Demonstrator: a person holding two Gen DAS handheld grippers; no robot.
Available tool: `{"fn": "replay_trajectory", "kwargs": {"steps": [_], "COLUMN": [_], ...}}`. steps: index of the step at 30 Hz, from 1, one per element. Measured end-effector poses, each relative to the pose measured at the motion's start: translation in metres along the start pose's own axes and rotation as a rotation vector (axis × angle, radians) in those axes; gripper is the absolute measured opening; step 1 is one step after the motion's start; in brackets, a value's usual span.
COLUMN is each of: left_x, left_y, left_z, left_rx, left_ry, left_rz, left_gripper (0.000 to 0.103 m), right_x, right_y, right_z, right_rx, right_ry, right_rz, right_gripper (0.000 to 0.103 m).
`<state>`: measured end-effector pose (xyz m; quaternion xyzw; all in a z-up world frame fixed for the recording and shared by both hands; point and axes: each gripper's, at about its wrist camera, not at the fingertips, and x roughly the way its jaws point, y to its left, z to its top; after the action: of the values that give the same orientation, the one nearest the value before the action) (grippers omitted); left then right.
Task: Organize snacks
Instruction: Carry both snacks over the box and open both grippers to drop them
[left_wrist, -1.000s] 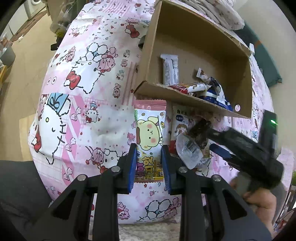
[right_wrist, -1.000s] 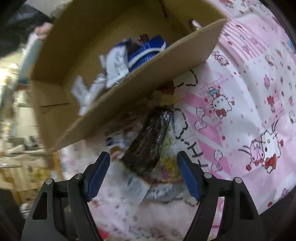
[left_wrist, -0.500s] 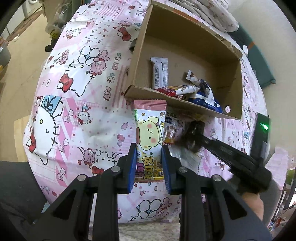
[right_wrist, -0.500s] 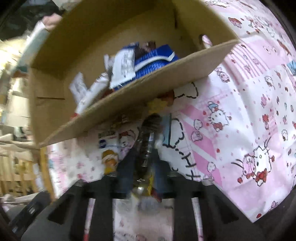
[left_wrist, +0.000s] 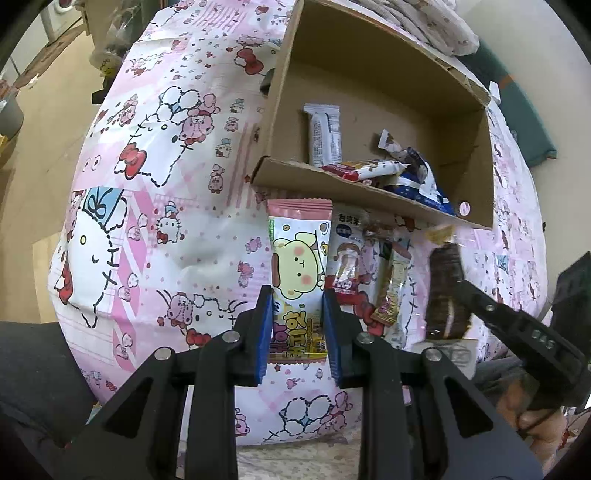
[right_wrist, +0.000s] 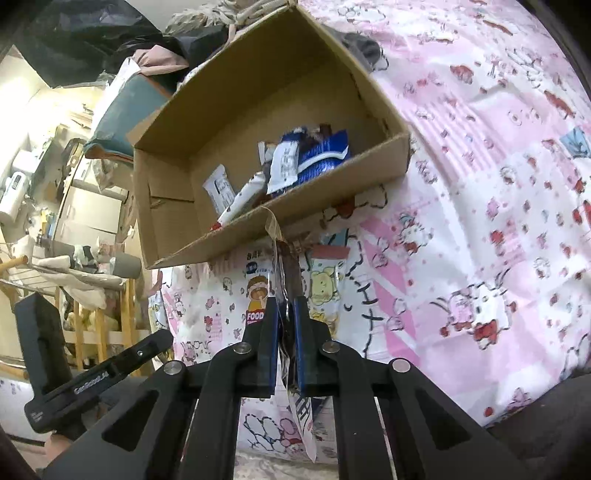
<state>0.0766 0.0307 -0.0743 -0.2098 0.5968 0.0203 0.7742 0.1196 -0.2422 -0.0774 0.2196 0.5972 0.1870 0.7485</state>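
My right tongs (right_wrist: 285, 343) are pinched tight on a dark cookie pack in clear wrap (left_wrist: 445, 291), lifted clear of the cartoon-print sheet (left_wrist: 155, 206); in the left view the pack hangs tilted from my right tool, just in front of the near wall of the cardboard box (left_wrist: 369, 192). My left tongs (left_wrist: 297, 325) stand at a narrow gap with their blue pads on either side of the pink puppy snack bag (left_wrist: 298, 269), which lies flat on the sheet. I cannot tell whether the pads actually press it.

The puppy bag sits near the sheet's front edge, its top end just below the box's near wall. Just to its right lie a white pouch with a cartoon child (left_wrist: 347, 258) and a slim gold stick pack (left_wrist: 391, 291), side by side.

Inside the box, a white bar wrapper (left_wrist: 324, 134) lies toward the left, apart from a pile of red, white and blue wrappers (left_wrist: 402, 173) heaped against the near wall toward the right corner.
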Motion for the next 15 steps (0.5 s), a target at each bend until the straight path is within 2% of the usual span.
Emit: {"fn": "replay_trajectory", "kwargs": {"steps": [8, 12, 15], "left_x": [-0.01, -0.035, -0.054], "left_y": [-0.005, -0.008, -0.013], "left_z": [-0.003, 0.0, 0.009], "left_rx": [0.05, 0.094, 0.106], "left_ry": [-0.039, -0.142, -0.21], "left_rz": [0.021, 0.043, 0.036], "left_gripper": [0.022, 0.022, 0.022], "right_x": [-0.03, -0.056, -0.073], "right_y": [0.021, 0.029, 0.03], "right_z": [-0.009, -0.002, 0.014], "right_rx": [-0.029, -0.046, -0.056], "right_ry": [-0.029, -0.097, -0.172], "right_rz": [0.102, 0.175, 0.166], "right_gripper": [0.008, 0.008, 0.008]}}
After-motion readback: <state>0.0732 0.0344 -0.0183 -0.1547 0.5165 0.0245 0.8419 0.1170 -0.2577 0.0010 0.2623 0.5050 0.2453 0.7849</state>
